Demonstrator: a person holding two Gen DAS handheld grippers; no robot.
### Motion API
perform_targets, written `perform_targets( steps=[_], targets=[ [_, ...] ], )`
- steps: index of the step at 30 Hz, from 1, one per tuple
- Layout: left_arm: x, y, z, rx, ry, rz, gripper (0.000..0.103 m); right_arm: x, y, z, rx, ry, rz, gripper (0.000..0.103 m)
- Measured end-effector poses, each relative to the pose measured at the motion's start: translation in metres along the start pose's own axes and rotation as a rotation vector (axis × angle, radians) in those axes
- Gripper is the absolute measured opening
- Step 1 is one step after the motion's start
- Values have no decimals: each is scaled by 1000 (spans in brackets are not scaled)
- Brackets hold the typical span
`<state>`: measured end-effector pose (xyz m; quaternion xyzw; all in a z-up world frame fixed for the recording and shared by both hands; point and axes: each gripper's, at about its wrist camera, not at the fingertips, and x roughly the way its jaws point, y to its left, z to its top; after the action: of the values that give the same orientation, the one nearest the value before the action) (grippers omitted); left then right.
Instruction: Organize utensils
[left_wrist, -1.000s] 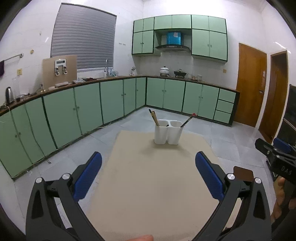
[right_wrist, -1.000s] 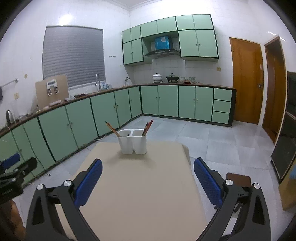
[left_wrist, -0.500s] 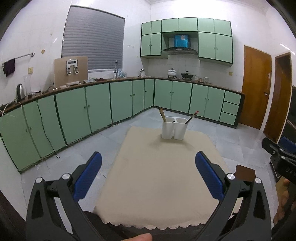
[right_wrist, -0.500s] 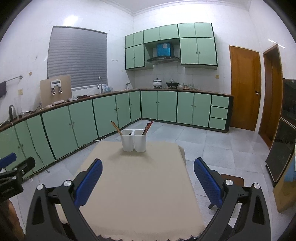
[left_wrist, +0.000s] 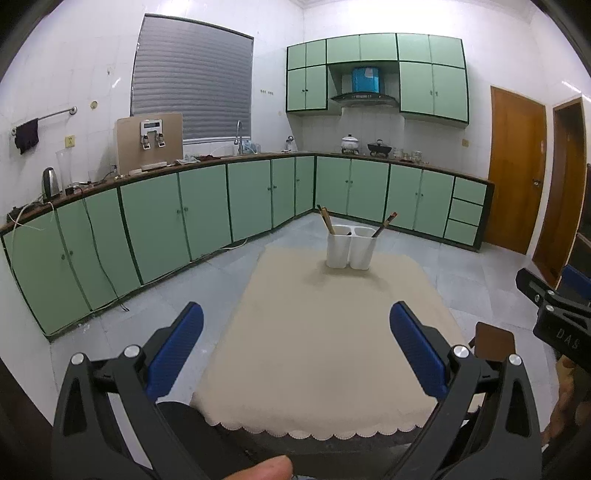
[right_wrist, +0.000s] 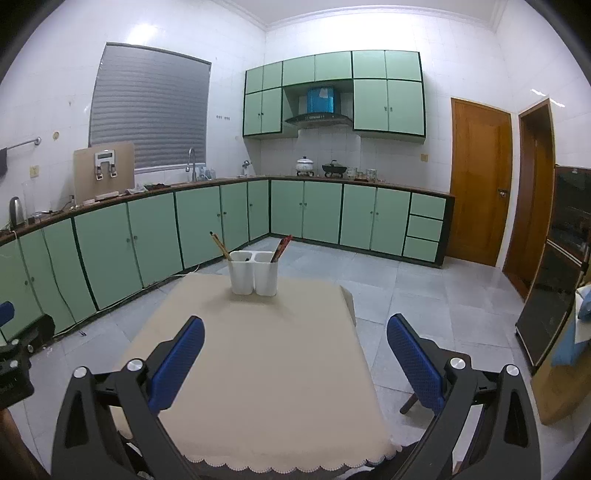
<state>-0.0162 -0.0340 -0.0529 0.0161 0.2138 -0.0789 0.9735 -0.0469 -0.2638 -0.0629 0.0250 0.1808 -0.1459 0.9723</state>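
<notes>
Both tools, left tool (left_wrist: 295, 328) and right tool (right_wrist: 295, 341), were wide open and empty. The white holder (left_wrist: 351, 246) with chopsticks (left_wrist: 325, 219) stood far across the table (left_wrist: 325, 339).

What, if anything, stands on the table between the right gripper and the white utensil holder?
Nothing visible does. Between the open right gripper and the white utensil holder lies only bare beige tablecloth. The holder stands at the table's far end.

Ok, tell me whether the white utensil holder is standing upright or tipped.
Upright. The white utensil holder stands flat on the tablecloth, both openings upward, with chopsticks leaning out.
</notes>
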Motion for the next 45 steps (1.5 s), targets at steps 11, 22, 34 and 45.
perform_targets(
  steps=[11,22,34,45],
  targets=[
    [-11,5,7,-11,-44,37,98,1,-2,1,4,-5,-6,97],
    [-11,5,8,-19,-43,69,98,-3,-6,4,22,-17,-21,97],
    [-12,4,12,-24,-43,75,98,-6,-6,3,27,-30,-20,97],
    [-13,5,10,-28,-40,75,98,-6,-6,3,29,-29,-20,97]
  ],
)
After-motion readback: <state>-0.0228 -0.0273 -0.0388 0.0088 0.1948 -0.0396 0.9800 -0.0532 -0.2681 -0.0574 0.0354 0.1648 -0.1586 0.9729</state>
